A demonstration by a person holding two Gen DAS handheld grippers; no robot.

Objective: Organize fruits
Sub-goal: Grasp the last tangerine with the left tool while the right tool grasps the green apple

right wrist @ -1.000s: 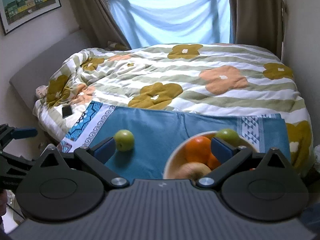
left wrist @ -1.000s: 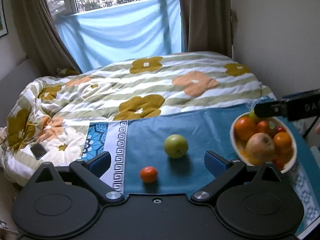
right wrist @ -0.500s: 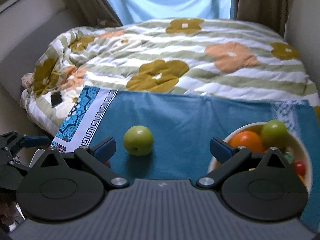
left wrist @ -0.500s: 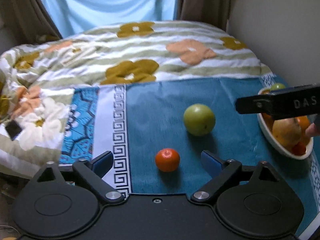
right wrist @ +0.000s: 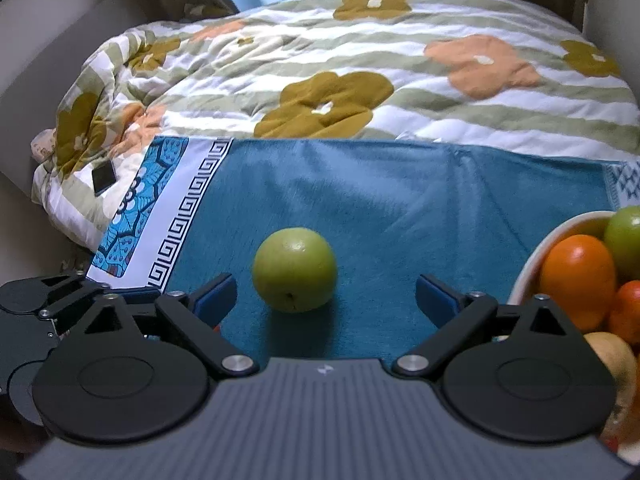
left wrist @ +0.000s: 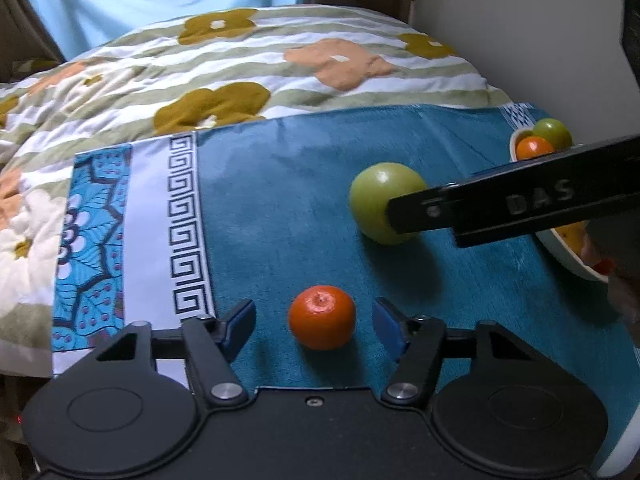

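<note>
A small orange tangerine [left wrist: 322,323] lies on the teal cloth [left wrist: 280,208] between the fingers of my open left gripper [left wrist: 314,324], which do not touch it. A green apple [right wrist: 294,269] lies on the cloth just ahead of my open right gripper [right wrist: 326,300], between its fingers but apart from them. The apple also shows in the left wrist view [left wrist: 380,200], partly behind the right gripper's black finger [left wrist: 512,206]. A white bowl [right wrist: 532,264] at the right holds oranges and a green apple.
The cloth lies on a bed with a striped flowered duvet [right wrist: 340,80]. A dark phone [right wrist: 104,178] lies on the duvet at the left. The wall is close on the right. The left gripper's body [right wrist: 36,320] is at the lower left of the right wrist view.
Both grippers have moved down and forward. The tangerine now sits between the left fingers, which have narrowed a little. The right gripper has shifted left from the bowl to the green apple.
</note>
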